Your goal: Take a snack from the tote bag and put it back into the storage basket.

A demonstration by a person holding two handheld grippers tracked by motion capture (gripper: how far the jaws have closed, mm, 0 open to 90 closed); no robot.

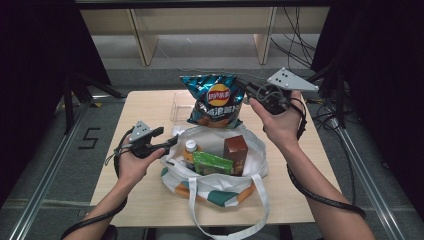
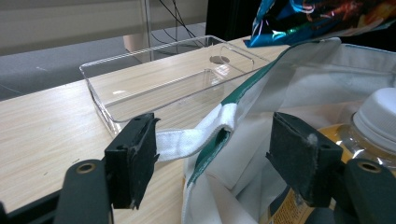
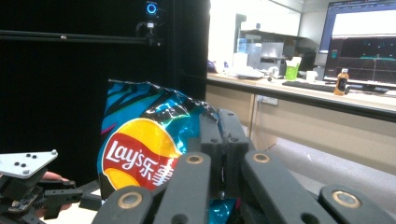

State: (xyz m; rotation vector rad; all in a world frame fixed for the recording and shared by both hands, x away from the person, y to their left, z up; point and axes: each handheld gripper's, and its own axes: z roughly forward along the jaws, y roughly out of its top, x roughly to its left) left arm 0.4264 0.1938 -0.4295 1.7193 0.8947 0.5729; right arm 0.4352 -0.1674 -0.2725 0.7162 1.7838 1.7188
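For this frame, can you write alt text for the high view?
The right gripper holds a blue chip bag above an open white tote bag holding a bottle, green packet and brown carton. The left gripper sits at the tote's rim.

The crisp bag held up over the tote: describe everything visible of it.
The blue-and-black foil crisp bag carries a red-and-yellow Lay's roundel with Chinese lettering. It looks glossy, crinkled, puffed and sealed. It hangs upright above the far rim of the white fabric tote bag, pinched at its upper right corner by the right gripper, whose jaws are shut on the foil. Whether its bottom edge touches the table cannot be told.
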